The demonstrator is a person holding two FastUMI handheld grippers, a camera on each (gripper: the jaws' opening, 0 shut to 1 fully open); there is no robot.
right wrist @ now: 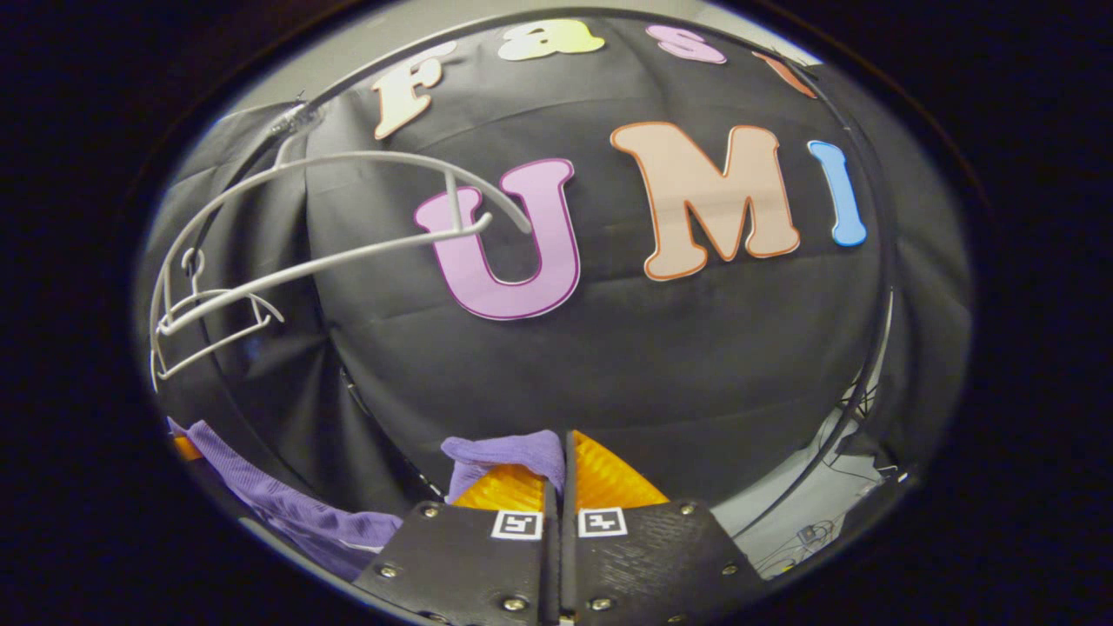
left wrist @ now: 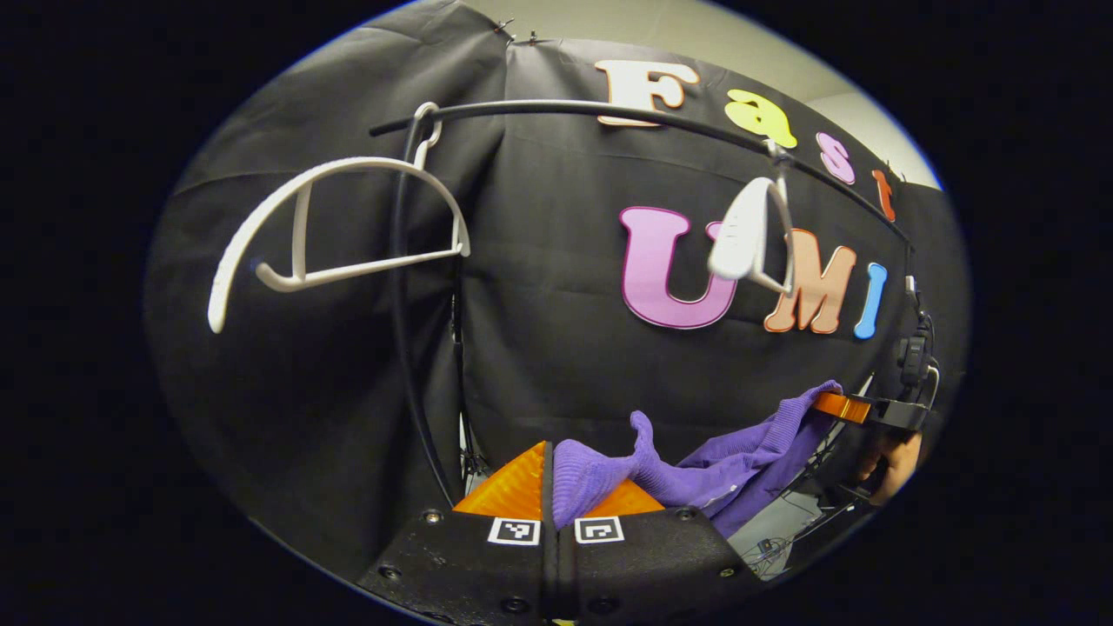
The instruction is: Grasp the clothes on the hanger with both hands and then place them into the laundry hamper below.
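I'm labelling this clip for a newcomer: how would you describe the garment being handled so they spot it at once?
Start at the black rail with its two bare white hangers. Below it, a purple knit garment is stretched between the left claw and the right claw. It is the only soft purple thing held at both ends.

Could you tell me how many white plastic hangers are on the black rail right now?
2: one bare white plastic hanger near the left end of the curved black rail, another towards its right, turned edge-on. Neither carries clothing.
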